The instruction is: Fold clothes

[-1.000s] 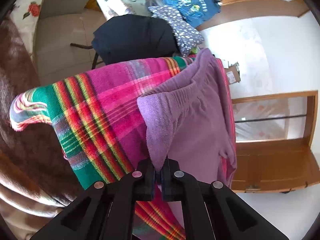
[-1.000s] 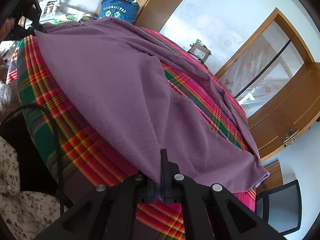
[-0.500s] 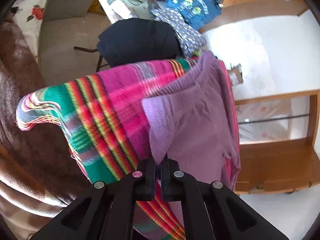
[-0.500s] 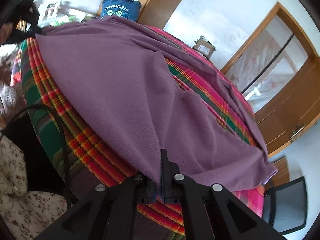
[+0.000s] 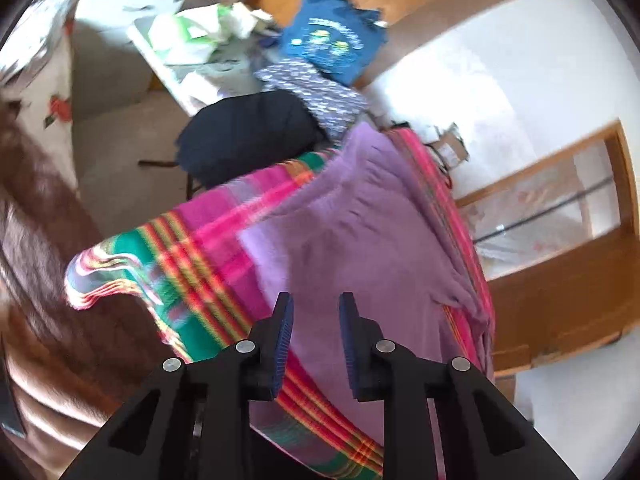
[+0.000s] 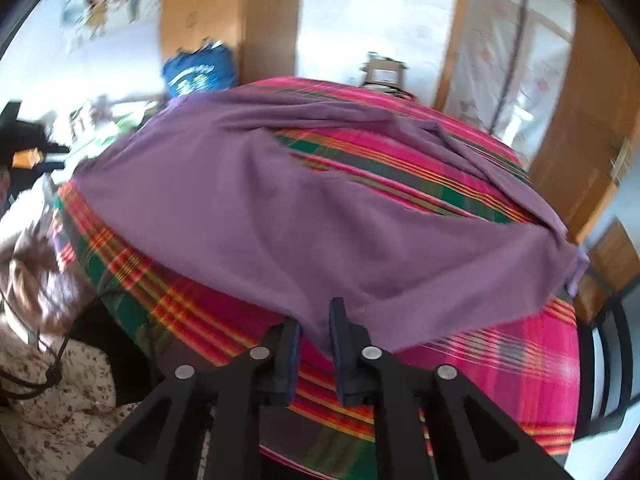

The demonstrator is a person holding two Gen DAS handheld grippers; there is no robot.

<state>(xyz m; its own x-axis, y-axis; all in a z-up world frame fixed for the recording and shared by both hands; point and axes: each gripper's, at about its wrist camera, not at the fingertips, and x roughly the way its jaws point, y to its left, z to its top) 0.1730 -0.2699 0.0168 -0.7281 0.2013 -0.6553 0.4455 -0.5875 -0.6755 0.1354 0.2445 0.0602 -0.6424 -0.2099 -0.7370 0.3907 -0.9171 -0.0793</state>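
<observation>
Left wrist view: my left gripper has its jaws spread apart, nothing between the blue pads, and it hangs just above the near edge of the purple garment. The garment lies spread flat on the plaid cloth, pink, green and red, which covers the table and droops over its left corner. Far beyond the table a dark bundle sits on a chair, a dotted navy cloth beside it, and a blue printed shirt farther back against the wooden furniture. On the right, a wooden-framed glass door. The whole view is smeared with motion blur.

Right wrist view: my right gripper is parted too, a clear gap between the pads, and the near hem of the purple garment dips down into that gap; whether the cloth touches a pad I cannot tell. The garment runs across the plaid cloth from far left to the right edge, with a strip of plaid showing through between its two halves. A blue bag stands far behind, a small cardboard box near the far wall, and a floral fabric lies low on the left.
</observation>
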